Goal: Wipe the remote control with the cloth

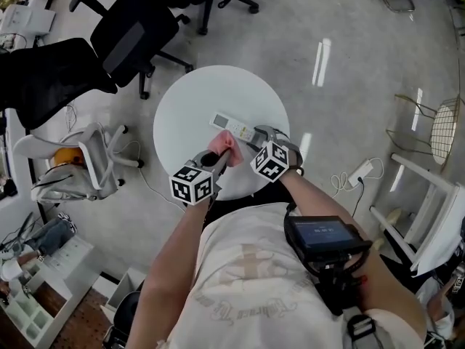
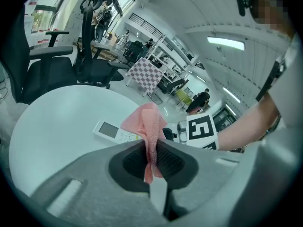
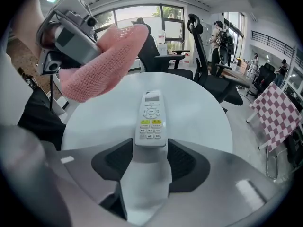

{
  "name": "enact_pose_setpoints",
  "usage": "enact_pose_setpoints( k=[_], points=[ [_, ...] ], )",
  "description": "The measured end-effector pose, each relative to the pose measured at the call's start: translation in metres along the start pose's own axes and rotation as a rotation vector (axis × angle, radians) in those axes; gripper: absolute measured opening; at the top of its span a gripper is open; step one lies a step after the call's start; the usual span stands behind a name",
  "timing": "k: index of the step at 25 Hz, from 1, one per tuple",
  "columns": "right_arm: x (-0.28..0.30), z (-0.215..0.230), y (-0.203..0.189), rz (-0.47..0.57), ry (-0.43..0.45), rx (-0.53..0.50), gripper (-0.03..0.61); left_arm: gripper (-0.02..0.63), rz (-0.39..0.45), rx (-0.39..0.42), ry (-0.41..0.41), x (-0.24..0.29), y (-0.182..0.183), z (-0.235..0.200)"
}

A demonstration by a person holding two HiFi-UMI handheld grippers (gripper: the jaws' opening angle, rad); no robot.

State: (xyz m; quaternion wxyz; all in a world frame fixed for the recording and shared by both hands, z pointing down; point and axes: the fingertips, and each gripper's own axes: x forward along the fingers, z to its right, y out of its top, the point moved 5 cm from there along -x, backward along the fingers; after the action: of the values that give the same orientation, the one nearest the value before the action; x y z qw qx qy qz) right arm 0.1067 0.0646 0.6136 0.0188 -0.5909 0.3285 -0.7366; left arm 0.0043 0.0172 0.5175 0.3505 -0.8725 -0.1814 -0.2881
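Note:
A white remote control (image 1: 234,126) lies on the round white table (image 1: 189,115) with its buttons up. In the right gripper view the remote control (image 3: 150,117) points away from me, and its near end sits between the jaws of my right gripper (image 3: 150,150), which stands open around it. My left gripper (image 2: 152,150) is shut on a pink cloth (image 2: 147,122), whose bunched end sticks out above the jaws. In the head view the cloth (image 1: 225,145) hangs just beside the remote's near end. My right gripper (image 1: 258,138) is close to the right of it.
Black office chairs (image 1: 134,35) stand behind the table at the left. A white chair (image 1: 94,155) is on its left. A power strip (image 1: 361,171) lies on the floor to the right, near a wire chair (image 1: 436,129).

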Motion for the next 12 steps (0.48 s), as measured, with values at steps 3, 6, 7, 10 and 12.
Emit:
enact_pose_setpoints(
  k=[3, 6, 7, 10, 12],
  points=[
    [0.002, 0.0, -0.002, -0.004, -0.003, -0.027, 0.209, 0.021, -0.038, 0.008, -0.009, 0.012, 0.002, 0.0],
    [0.002, 0.001, -0.001, 0.006, 0.0, -0.049, 0.206, 0.021, -0.103, 0.032, -0.019, 0.03, 0.005, -0.003],
    [0.002, 0.001, -0.001, 0.011, 0.001, -0.053, 0.206, 0.021, -0.129, 0.039, -0.019, 0.037, 0.006, -0.004],
    [0.004, 0.002, -0.002, 0.028, 0.006, -0.054, 0.206, 0.021, -0.217, 0.066, -0.013, 0.06, 0.01, -0.009],
    [0.004, 0.003, -0.001, 0.039, 0.01, -0.052, 0.205, 0.021, -0.281, 0.078, -0.016, 0.076, 0.011, -0.011]
  ],
)
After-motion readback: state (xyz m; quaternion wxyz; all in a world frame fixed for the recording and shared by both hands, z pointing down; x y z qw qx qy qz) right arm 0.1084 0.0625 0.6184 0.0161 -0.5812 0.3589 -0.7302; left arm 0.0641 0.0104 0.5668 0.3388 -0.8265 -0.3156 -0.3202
